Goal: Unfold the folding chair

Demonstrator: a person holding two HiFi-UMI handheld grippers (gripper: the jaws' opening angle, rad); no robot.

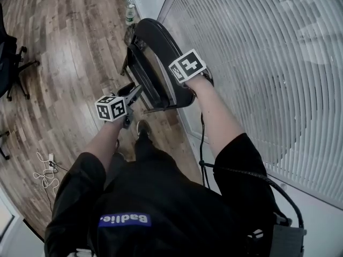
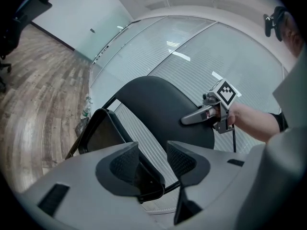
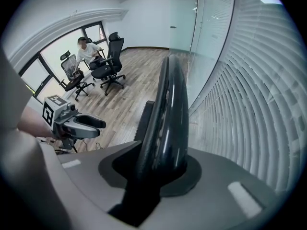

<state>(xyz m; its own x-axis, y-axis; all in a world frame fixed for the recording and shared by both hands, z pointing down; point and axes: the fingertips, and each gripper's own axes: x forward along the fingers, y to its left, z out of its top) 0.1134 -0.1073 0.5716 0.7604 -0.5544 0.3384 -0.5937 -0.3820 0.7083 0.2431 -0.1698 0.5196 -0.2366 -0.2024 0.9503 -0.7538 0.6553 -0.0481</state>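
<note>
Two grippers, one folding chair point(image 1: 155, 63): folded, upright, long axis vertical, flat side to the blinds. Left of the chair: office chair point(image 1: 10, 63), loose cables point(image 1: 45, 170); left gripper point(image 2: 152, 150), jaws apart, the seat point(image 2: 103, 133) corner at them, unpressed. Right gripper point(image 3: 160, 162) clamped on the backrest point(image 3: 168, 104) rim. Right of the chair: blinds point(image 1: 268, 63), close. Bottles point(image 1: 128, 12) stand beyond the chair. Likely next: the left, nearer the seat, takes it and swings it leftward; nothing seems to block that.
</note>
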